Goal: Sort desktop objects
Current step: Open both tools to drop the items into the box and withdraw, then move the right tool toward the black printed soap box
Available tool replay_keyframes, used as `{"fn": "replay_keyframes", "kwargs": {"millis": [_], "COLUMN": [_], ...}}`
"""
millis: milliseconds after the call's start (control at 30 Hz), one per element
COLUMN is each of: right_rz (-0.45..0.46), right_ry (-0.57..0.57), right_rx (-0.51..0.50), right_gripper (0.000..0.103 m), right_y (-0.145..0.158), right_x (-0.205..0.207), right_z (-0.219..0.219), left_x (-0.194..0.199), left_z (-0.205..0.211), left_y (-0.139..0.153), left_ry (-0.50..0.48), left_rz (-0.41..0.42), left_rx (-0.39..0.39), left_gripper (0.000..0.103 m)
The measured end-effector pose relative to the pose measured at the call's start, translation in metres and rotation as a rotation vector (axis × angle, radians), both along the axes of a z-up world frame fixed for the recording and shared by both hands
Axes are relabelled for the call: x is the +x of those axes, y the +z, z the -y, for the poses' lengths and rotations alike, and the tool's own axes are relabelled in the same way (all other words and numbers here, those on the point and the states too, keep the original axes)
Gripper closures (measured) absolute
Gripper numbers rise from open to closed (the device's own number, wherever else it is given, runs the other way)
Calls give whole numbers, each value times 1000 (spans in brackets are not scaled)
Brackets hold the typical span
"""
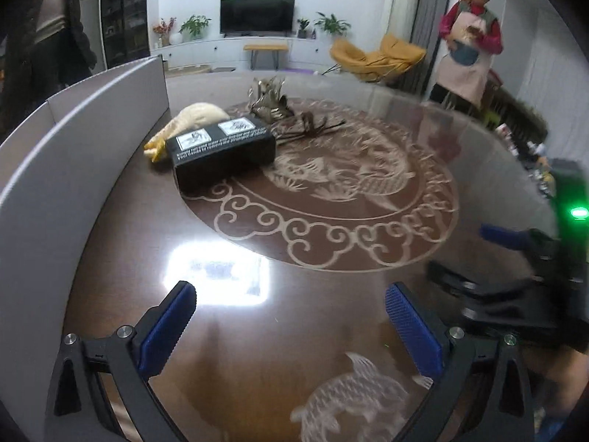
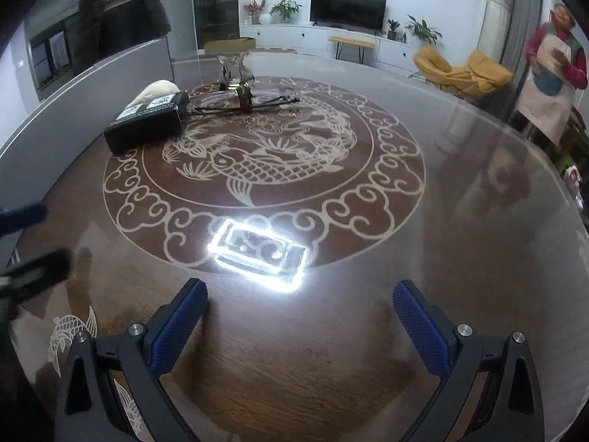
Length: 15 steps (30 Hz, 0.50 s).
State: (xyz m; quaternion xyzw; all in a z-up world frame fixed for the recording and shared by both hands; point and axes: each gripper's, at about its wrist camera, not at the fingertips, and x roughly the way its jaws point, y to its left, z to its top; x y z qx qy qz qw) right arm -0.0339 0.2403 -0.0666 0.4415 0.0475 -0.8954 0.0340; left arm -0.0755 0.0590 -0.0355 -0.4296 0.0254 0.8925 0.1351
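Both tools, left tool (image 1: 291, 311) and right tool (image 2: 300, 305), wide open, empty. Black box (image 1: 222, 153) on worktop (image 1: 331, 294): likely stiff, light; grip across short sides.

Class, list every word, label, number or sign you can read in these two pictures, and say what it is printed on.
Nothing can be read for certain.
Black box: two white picture labels and white print along its top edge, too blurred to read.
Table: fish and scroll patterns only, no words.
TV: dark screen, no text.

Box (image 1: 222, 154) on table (image 1: 331, 294); toy chicken (image 1: 191, 121) behind it, touching; partition (image 1: 73, 140) left.
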Motion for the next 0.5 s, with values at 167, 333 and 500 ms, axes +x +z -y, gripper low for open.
{"fn": "replay_keyframes", "kwargs": {"millis": [167,333,500], "right_rz": [-10,-15,-4], "right_ry": [-15,-34,-37], "right_rx": [72,78,53], "right_gripper": [0,0,0], "right_y": [-6,-7,-9], "right_x": [-5,-5,-5], "right_z": [15,14,10], "left_x": [-8,-11,-12], "left_z": [6,15,1], "left_y": [-18,-19,-25], "left_ry": [29,64,51], "left_rz": [23,32,40], "left_rx": [-35,18,-88], "left_gripper": [0,0,0]}}
